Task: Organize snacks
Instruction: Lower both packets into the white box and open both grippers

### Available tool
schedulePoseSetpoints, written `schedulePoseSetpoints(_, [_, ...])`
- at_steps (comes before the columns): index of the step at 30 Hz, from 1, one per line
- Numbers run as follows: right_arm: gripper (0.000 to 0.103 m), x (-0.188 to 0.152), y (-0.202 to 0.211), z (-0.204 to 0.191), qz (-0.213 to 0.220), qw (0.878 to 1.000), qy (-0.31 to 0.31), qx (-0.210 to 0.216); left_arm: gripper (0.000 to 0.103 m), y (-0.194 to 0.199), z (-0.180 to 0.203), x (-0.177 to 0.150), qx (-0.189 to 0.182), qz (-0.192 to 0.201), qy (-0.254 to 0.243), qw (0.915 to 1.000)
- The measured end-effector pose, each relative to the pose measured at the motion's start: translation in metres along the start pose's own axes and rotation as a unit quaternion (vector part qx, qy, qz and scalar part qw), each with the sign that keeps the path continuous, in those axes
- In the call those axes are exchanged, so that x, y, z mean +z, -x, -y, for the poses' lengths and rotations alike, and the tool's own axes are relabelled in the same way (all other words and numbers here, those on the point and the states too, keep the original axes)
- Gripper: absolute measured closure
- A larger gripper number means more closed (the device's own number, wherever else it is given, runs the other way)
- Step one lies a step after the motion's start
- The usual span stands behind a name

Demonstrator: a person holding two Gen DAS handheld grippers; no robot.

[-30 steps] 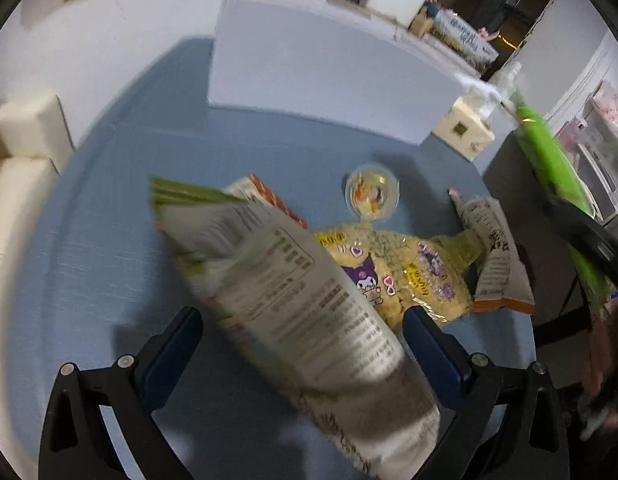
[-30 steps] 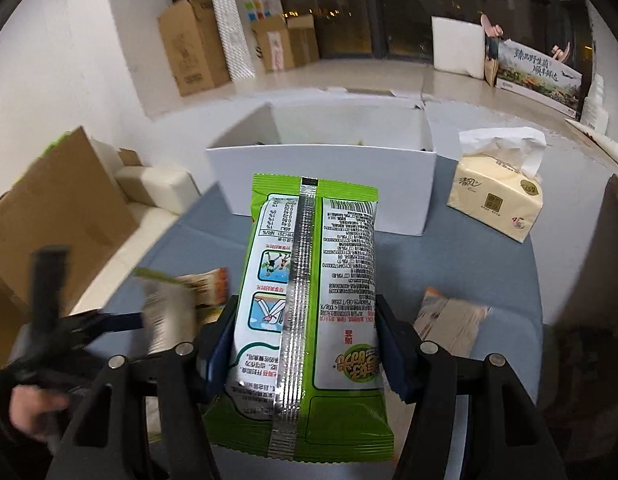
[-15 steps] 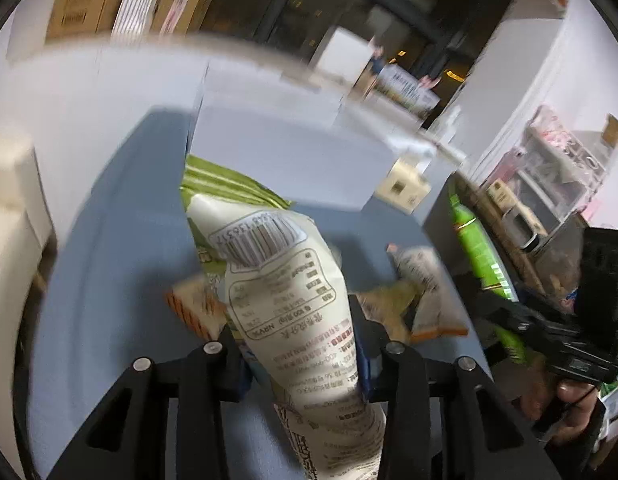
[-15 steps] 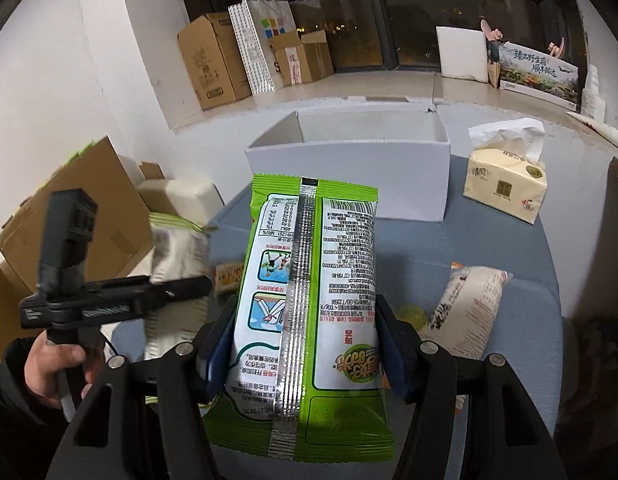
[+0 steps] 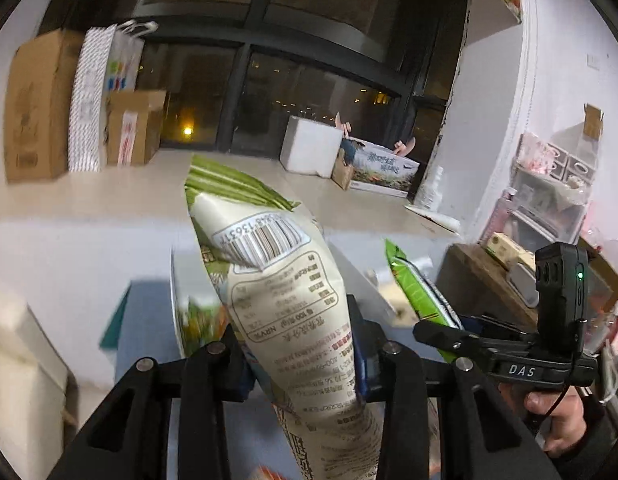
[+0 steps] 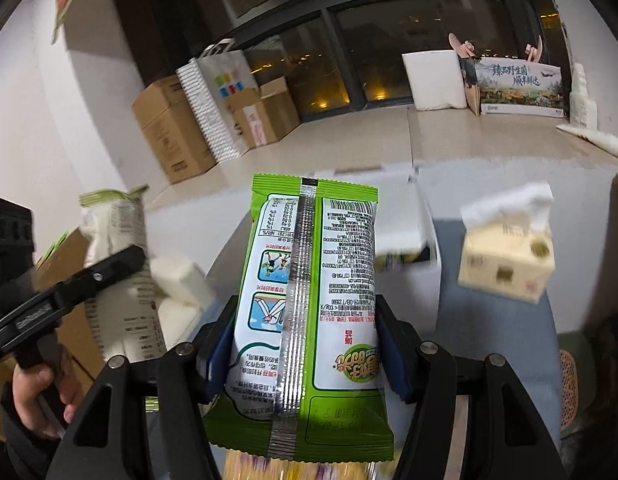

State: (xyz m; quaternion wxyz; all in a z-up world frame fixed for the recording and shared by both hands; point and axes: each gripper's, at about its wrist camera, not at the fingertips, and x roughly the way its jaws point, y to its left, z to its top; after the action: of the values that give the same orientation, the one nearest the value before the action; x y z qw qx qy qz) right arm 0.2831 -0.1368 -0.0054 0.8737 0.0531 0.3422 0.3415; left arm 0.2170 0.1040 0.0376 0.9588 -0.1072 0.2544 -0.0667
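Observation:
My left gripper [image 5: 299,344] is shut on a cream and green snack bag [image 5: 285,280], held upright above the blue table. My right gripper [image 6: 305,340] is shut on a bright green snack bag [image 6: 309,292] with a silver back seam, also raised. The white open box [image 6: 405,216] stands behind both bags; it also shows in the left wrist view [image 5: 177,304]. Each view shows the other gripper from the side: the right one [image 5: 449,332] with its green bag [image 5: 417,292], the left one [image 6: 121,260] with its cream bag [image 6: 117,264]. A yellow snack bag [image 6: 265,470] lies below.
A tissue box [image 6: 505,256] stands on the blue table [image 6: 497,340] at the right. White foam blocks [image 5: 25,364] sit at the left table edge. Cardboard boxes [image 6: 169,128] and a white bag [image 6: 217,100] line the floor by the window.
Both grippers have lifted and tilted up with their bags, closer to the white box. The table and loose snacks have dropped out of the views.

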Motion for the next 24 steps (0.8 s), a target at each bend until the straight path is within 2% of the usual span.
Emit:
schedulePoseSetpoints(5, [0.036,0.049,-0.049,0.015,-0.014,1.000,-0.007,-0.027,0.062,-0.059,-0.010,0.042,0.027,-0.018,-0.024,0.9992])
schedulePoseSetpoints(11, [0.036,0.079,-0.096,0.033,-0.032,0.999,-0.019,-0.035,0.062,-0.112,-0.025,0.049,0.067,-0.036,-0.040,0.9963])
schedulePoseSetpoints(12, [0.031,0.082,-0.100,0.034,-0.028,0.999,-0.017,-0.040,0.058,-0.121,-0.029,0.048,0.080,-0.042,-0.040,0.9951])
schedulePoseSetpoints(13, [0.029,0.083,-0.101,0.034,-0.024,0.999,-0.017,-0.045,0.048,-0.126,-0.031,0.046,0.086,-0.051,-0.037,0.9943])
schedulePoseSetpoints(14, [0.021,0.084,-0.104,0.036,-0.020,0.998,-0.021,-0.047,0.034,-0.135,-0.037,0.045,0.103,-0.070,-0.028,0.9918])
schedulePoseSetpoints(15, [0.006,0.085,-0.107,0.038,-0.022,0.998,-0.023,-0.044,0.001,-0.140,-0.040,0.044,0.112,-0.079,-0.021,0.9903])
schedulePoseSetpoints(16, [0.000,0.085,-0.110,0.040,-0.027,0.998,-0.028,-0.045,0.000,-0.139,-0.043,0.041,0.120,-0.077,-0.014,0.9897])
schedulePoseSetpoints(24, [0.000,0.063,-0.113,0.044,-0.040,0.997,-0.018,-0.061,0.000,-0.125,-0.043,0.027,0.115,-0.066,-0.014,0.9911])
